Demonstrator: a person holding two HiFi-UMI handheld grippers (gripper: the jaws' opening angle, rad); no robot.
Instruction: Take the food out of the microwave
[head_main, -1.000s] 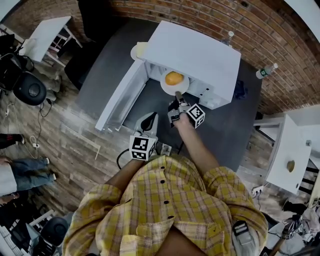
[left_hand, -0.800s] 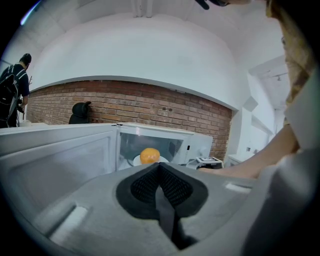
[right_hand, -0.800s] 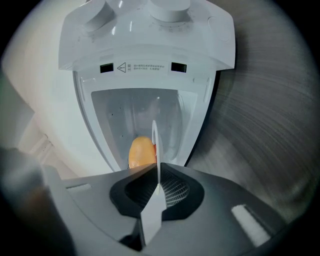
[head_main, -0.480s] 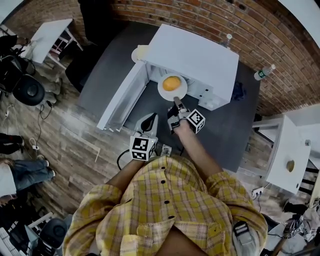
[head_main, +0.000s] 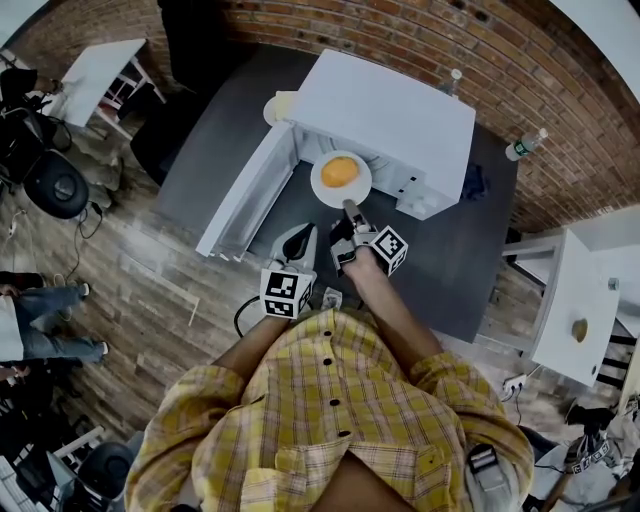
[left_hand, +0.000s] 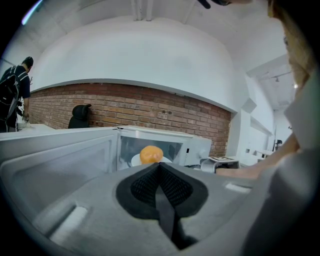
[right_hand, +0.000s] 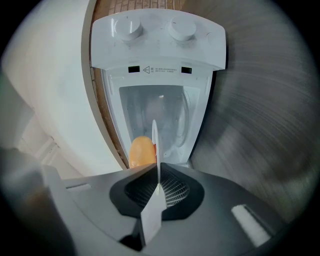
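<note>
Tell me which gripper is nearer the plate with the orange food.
Right. The right gripper is shut on the plate at its near rim, at the microwave mouth. The left gripper, shut and empty, sits farther back, apart from it.

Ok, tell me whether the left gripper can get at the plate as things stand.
Probably yes. The microwave door stands open, the plate is at the opening, and nothing lies between it and the left gripper. The right gripper clamps its near rim, and the left's jaws are shut.

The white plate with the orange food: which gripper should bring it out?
Right. The right gripper grips the white plate by its rim; the left gripper is shut, empty, farther back from the white microwave.
</note>
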